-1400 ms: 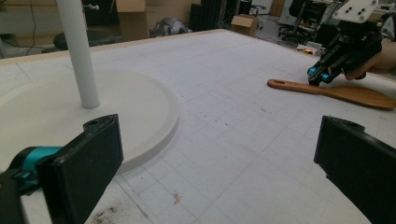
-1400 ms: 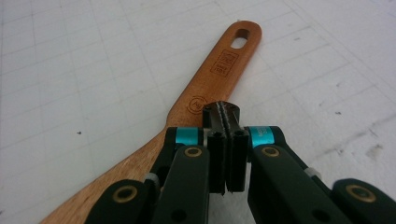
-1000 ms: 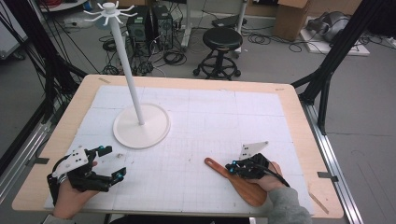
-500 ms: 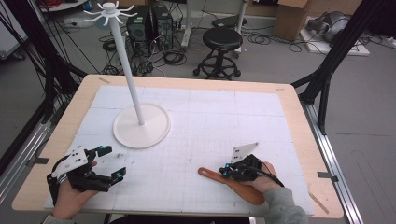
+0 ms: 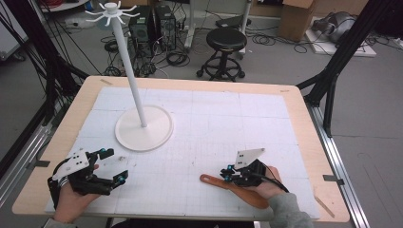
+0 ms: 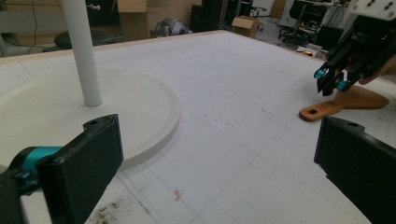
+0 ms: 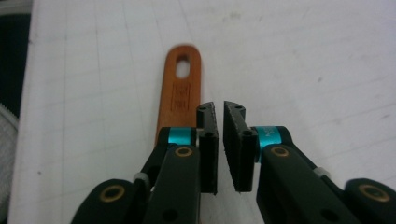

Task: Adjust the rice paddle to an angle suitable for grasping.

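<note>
An orange-brown wooden spatula [image 5: 212, 180] lies flat on the white mat near the front right, with its holed handle end pointing left. My right gripper [image 5: 226, 174] hovers just over its handle [image 7: 180, 93]. Its jaws have just been opening and stand a narrow gap apart with nothing between them [image 7: 220, 112]. My left gripper [image 5: 112, 166] rests at the front left, open wide and empty [image 6: 219, 163]. In the left gripper view the spatula [image 6: 345, 100] and the right gripper [image 6: 332, 82] sit far off to the right.
A white stand with a round base [image 5: 152, 135] and a tall pole [image 5: 130, 71] topped by hooks occupies the left centre of the mat. The base [image 6: 140, 107] lies close ahead of the left gripper. A person's hands hold both grippers at the table's front edge [image 5: 190, 214].
The spatula and the right gripper have shifted a little to the left. The right jaws, closed before, now stand slightly apart. The left gripper has stayed where it was.
</note>
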Motion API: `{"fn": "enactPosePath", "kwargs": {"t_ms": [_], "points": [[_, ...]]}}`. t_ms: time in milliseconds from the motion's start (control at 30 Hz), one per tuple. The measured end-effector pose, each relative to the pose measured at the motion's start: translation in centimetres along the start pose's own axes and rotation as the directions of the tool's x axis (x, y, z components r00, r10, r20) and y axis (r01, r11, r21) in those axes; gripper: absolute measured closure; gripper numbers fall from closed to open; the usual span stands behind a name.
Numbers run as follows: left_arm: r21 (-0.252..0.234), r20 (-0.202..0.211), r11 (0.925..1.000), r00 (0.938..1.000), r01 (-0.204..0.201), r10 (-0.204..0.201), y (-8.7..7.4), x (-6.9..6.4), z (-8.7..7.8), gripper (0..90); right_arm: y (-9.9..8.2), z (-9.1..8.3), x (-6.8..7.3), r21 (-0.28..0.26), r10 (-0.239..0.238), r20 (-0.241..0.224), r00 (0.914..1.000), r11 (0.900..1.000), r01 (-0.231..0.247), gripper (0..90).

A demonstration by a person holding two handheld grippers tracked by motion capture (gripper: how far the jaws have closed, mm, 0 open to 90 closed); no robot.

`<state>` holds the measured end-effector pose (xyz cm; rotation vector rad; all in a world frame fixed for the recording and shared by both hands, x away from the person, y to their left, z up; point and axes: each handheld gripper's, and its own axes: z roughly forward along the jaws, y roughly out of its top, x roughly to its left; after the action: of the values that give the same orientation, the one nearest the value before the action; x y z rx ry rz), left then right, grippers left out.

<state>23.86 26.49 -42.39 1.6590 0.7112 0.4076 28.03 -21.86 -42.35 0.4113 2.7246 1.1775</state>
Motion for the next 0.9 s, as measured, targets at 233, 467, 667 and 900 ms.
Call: {"fn": "enactPosePath", "kwargs": {"t_ms": [233,467,667,900], "points": [[-0.003,-0.003,1.0,1.0,0.004,-0.004,0.0,0.1,-0.1,1.8,0.7,-0.4,1.1,-0.039,0.023,0.035,0.9991,0.999,-0.021,50.2],[-0.001,-0.002,1.0,1.0,0.003,-0.003,0.0,0.0,0.0,1.8,1.0,-0.3,1.6,-0.041,0.048,0.123,0.9912,0.9982,-0.043,31.2],[0.001,-0.002,1.0,1.0,0.0,0.0,0.0,0.0,0.0,1.7,1.2,-0.7,1.7,-0.068,0.094,0.167,0.9814,0.9942,-0.083,0.0],[0.005,0.0,1.0,1.0,-0.001,0.001,0.0,0.1,0.1,1.8,1.4,-1.0,1.7,-0.068,0.079,0.128,0.9885,0.9952,-0.071,0.0]]}}
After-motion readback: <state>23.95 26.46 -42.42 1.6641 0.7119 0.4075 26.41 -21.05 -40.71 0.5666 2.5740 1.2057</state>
